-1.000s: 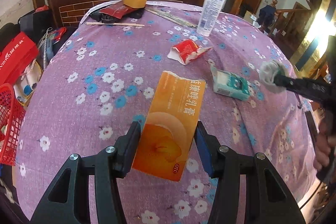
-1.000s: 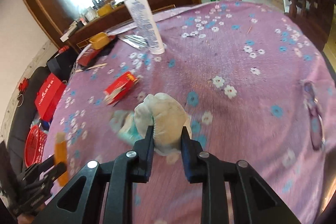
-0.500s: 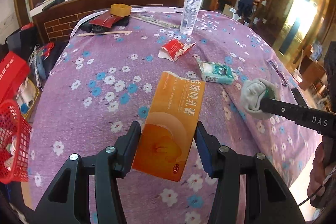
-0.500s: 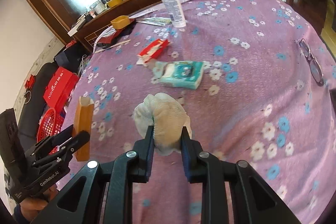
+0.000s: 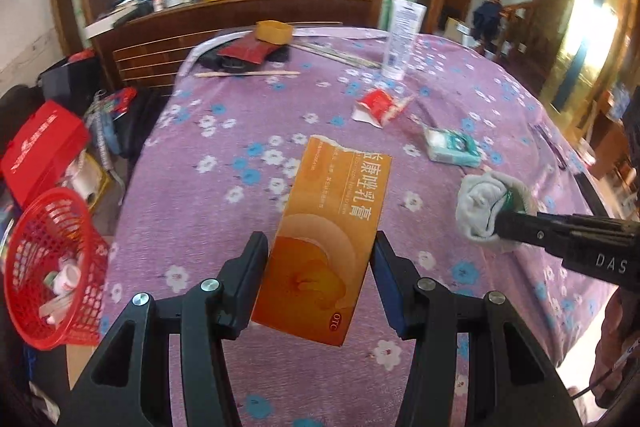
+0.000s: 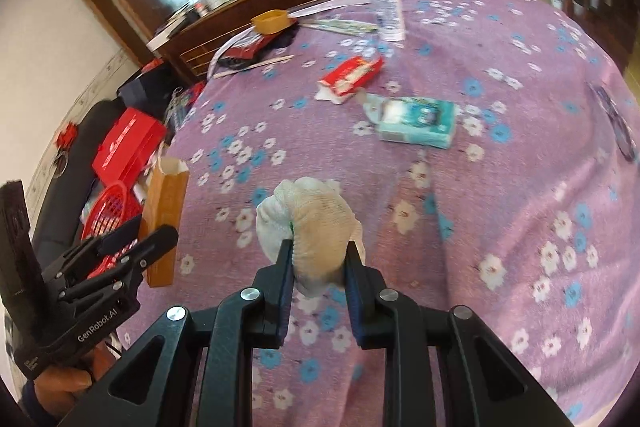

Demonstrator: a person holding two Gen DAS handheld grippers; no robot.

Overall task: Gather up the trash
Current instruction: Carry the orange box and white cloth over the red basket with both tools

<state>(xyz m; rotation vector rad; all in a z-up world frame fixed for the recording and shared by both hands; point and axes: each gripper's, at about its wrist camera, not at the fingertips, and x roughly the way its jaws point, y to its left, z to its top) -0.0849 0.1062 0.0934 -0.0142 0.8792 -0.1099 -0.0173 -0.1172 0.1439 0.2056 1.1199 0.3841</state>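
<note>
My left gripper [image 5: 318,267] is shut on an orange medicine carton [image 5: 328,231] with a torn top, held above the purple flowered tablecloth [image 5: 224,211]. In the right wrist view the carton [image 6: 164,211] stands upright at the left in that gripper [image 6: 154,241]. My right gripper [image 6: 319,259] is shut on a crumpled whitish wad [image 6: 312,215], which also shows at the right in the left wrist view [image 5: 486,207]. A red mesh basket [image 5: 52,267] with trash in it sits on the floor beyond the table's left edge. On the cloth lie a torn red packet [image 5: 378,105] and a teal tissue pack [image 5: 452,147].
A white tube [image 5: 402,39] stands at the far side of the table, near a yellow tape roll [image 5: 274,31], chopsticks [image 5: 248,74] and a dark red pouch [image 5: 244,51]. Red boxes [image 5: 40,151] and bags crowd the floor at the left. Glasses [image 6: 612,119] lie at the right edge.
Both grippers have moved left across the table with their loads. The red basket has come further into view at the left, and the tissue pack and red packet have drifted away to the right.
</note>
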